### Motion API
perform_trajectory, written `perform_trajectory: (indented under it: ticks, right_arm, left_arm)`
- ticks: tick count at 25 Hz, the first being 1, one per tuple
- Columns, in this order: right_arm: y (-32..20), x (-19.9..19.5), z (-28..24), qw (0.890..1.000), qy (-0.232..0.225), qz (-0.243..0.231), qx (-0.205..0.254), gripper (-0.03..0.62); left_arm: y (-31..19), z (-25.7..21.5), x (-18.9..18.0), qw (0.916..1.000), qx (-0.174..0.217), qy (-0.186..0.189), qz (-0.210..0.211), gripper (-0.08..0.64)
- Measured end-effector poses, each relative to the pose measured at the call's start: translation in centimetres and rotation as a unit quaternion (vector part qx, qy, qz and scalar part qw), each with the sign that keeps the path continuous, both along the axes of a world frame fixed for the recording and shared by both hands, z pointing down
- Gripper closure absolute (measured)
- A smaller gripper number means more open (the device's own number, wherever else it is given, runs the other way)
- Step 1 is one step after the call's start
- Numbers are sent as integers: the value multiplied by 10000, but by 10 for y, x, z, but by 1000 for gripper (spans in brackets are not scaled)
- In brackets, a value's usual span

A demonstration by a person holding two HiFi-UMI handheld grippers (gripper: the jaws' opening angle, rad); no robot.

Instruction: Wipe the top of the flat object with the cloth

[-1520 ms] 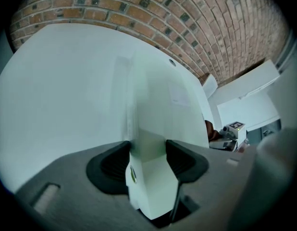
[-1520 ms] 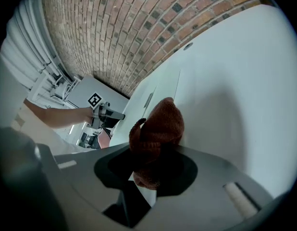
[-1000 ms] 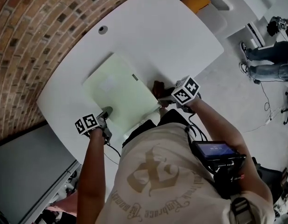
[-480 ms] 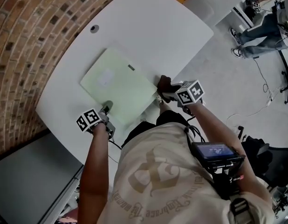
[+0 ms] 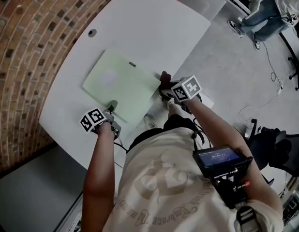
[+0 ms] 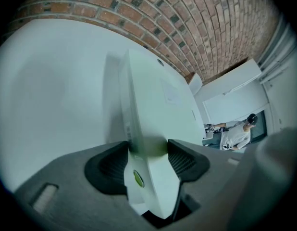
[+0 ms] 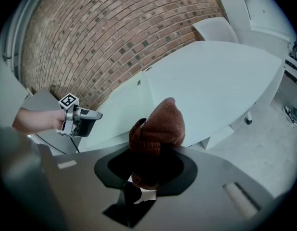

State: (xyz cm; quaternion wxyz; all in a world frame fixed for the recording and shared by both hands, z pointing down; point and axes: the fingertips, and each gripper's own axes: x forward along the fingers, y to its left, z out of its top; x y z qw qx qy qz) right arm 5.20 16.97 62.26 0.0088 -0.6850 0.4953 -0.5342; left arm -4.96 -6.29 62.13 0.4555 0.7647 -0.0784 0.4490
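Little has shifted between the earlier head views and this one: both grippers keep their places at the flat object, and only the framing has swung a little.

Head view: the pale green flat object point(image 5: 121, 83) lies on the white worktop point(image 5: 140, 23), left of centre. The left gripper point(image 5: 112, 105) is at its lower edge. The right gripper point(image 5: 165, 85) is at its right corner, carrying the brown cloth point(image 5: 164, 77).

Left gripper view: the fingers point(image 6: 107, 167) are clamped on the flat object's point(image 6: 153, 95) edge, and its surface runs away toward the upper right.

Right gripper view: the fingers point(image 7: 115, 165) pinch the bunched cloth point(image 7: 155, 134), which sticks out ahead of them. The flat object point(image 7: 119, 114) lies just left of and beyond the cloth, with the left gripper point(image 7: 79, 119) at its far side.

The wipe likely turns on this: the top lies leftward of the cloth, so the right hand would sweep that way while the left steadies.
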Motion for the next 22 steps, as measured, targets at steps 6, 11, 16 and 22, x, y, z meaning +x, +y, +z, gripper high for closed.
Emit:
perform_trajectory:
  ticks: [6, 11, 16, 22]
  right_arm:
    - [-12, -22, -4, 9998, -17, 201, 35, 479]
    - [-31, -57, -4, 9997, -181, 99, 123, 479]
    - [-54, -96, -4, 9986, -404, -207, 280, 479]
    - [-76, -137, -3, 9966, -560, -495, 337, 479]
  left_arm:
    - [1, -1, 0, 10000, 9, 43, 34, 287]
    - [1, -1, 1, 9999, 15, 96, 89, 287]
    - [1, -2, 1, 9998, 12, 172, 84, 285]
    - [2, -2, 1, 9997, -23, 220, 89, 285]
